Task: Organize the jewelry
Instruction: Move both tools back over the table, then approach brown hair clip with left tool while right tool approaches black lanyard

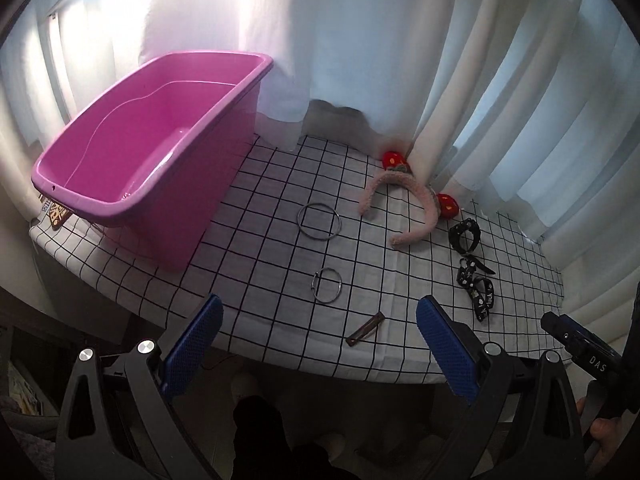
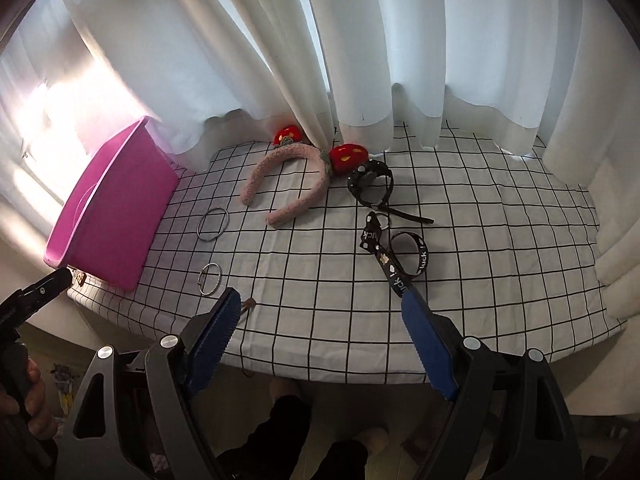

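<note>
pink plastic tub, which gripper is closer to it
Left. The left gripper hangs by the table's front edge just right of the pink plastic tub; the right gripper is farther right, beyond the left one.

You can read "luck" in white letters on the black ribbon wristband lying on the checked cloth, and "DAS" on the right gripper.

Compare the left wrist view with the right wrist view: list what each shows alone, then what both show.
Left wrist only: the pink bin's bare inside and the whole brown hair clip.
Right wrist only: bare checked cloth stretching right of the black lettered ribbon.
Both: the pink headband, two metal rings, black strap, white curtains.
</note>
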Demonstrator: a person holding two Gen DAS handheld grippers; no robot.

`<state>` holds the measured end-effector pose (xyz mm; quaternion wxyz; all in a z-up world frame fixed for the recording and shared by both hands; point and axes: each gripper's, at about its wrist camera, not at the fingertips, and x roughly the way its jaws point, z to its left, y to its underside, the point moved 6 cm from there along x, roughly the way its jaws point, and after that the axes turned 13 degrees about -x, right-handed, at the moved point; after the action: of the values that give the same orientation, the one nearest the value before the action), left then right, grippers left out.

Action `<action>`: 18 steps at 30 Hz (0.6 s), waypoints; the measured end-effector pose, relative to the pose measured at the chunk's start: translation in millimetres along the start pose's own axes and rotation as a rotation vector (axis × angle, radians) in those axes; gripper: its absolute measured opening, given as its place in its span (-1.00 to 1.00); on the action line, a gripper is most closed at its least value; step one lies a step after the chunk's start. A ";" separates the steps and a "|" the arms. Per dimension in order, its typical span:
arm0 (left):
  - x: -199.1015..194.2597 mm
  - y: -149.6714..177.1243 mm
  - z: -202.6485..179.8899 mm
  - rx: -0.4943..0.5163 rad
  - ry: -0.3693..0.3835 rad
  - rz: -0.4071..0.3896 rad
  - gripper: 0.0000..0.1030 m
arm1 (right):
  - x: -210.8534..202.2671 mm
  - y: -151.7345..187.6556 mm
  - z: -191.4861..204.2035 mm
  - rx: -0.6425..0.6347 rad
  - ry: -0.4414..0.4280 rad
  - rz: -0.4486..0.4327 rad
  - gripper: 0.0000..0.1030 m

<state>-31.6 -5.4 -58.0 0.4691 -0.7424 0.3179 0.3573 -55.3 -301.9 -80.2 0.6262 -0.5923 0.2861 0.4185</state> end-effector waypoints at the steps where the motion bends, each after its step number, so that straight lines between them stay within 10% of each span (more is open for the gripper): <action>1: 2.0 7.6 -2.9 -0.002 0.005 0.011 0.85 | 0.5 4.8 -6.0 0.005 -0.004 0.006 0.53; 18: 82.4 47.5 -24.7 0.092 -0.019 0.081 0.85 | 44.4 15.5 -39.3 0.039 0.075 0.043 0.53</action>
<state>-19.6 -56.5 -141.0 0.4909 -0.7031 0.3594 0.3682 -41.7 -333.0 -131.2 0.6174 -0.5891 0.3299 0.4037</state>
